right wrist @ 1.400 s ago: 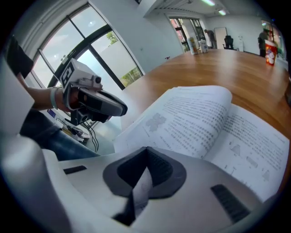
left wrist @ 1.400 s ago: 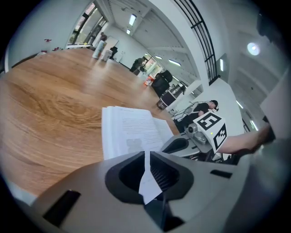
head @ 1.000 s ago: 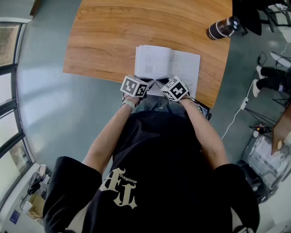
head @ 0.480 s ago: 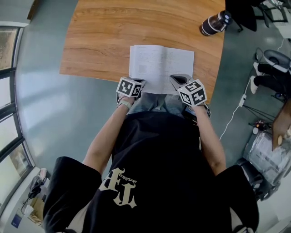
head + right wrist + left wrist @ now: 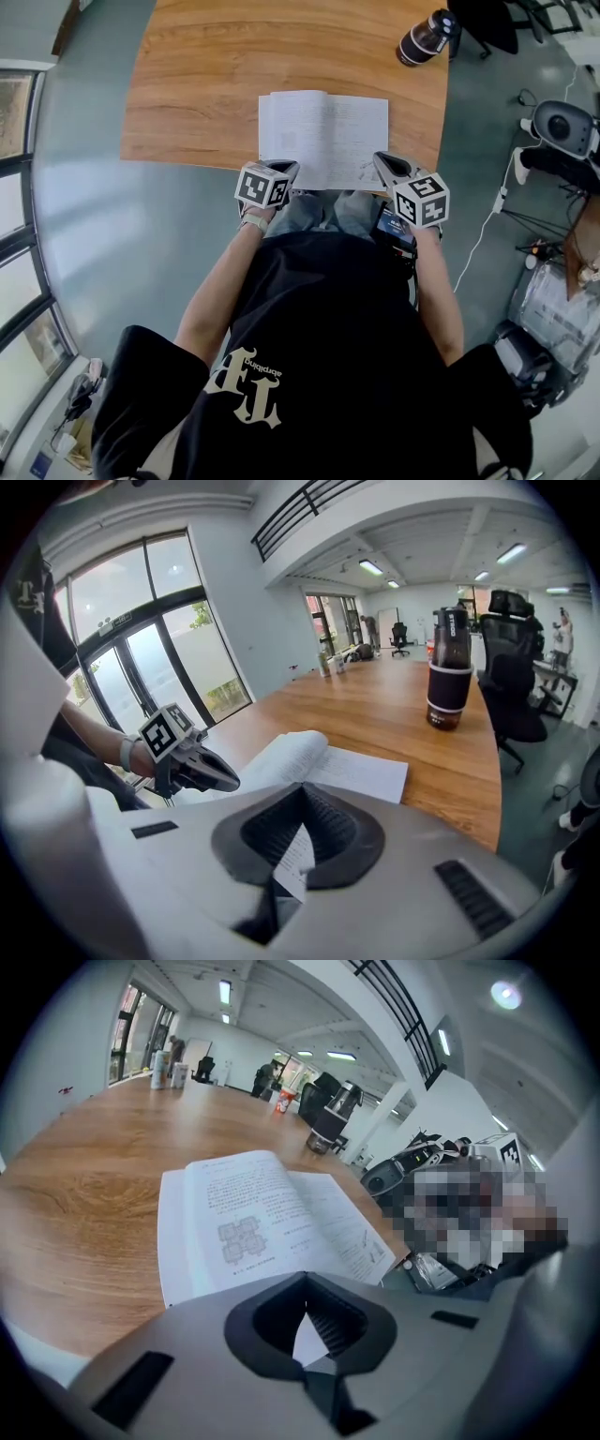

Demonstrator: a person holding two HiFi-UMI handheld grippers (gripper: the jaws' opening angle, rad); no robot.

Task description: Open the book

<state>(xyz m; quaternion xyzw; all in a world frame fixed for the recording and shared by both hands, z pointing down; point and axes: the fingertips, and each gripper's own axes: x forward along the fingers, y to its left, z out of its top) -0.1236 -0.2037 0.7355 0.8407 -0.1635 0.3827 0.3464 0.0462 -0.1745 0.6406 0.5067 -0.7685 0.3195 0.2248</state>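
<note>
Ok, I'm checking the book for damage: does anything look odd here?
The right tongs pinch a bit of printed paper, with the open book lying ahead; torn scrap or page corner, I cannot tell.

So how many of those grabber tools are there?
2: the left gripper at the book's near left corner, the right gripper at its near right corner, pinching a page.

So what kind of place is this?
Probably an open-plan office: a long wooden table, swivel office chairs, tall windows and strip lights on a high ceiling.
</note>
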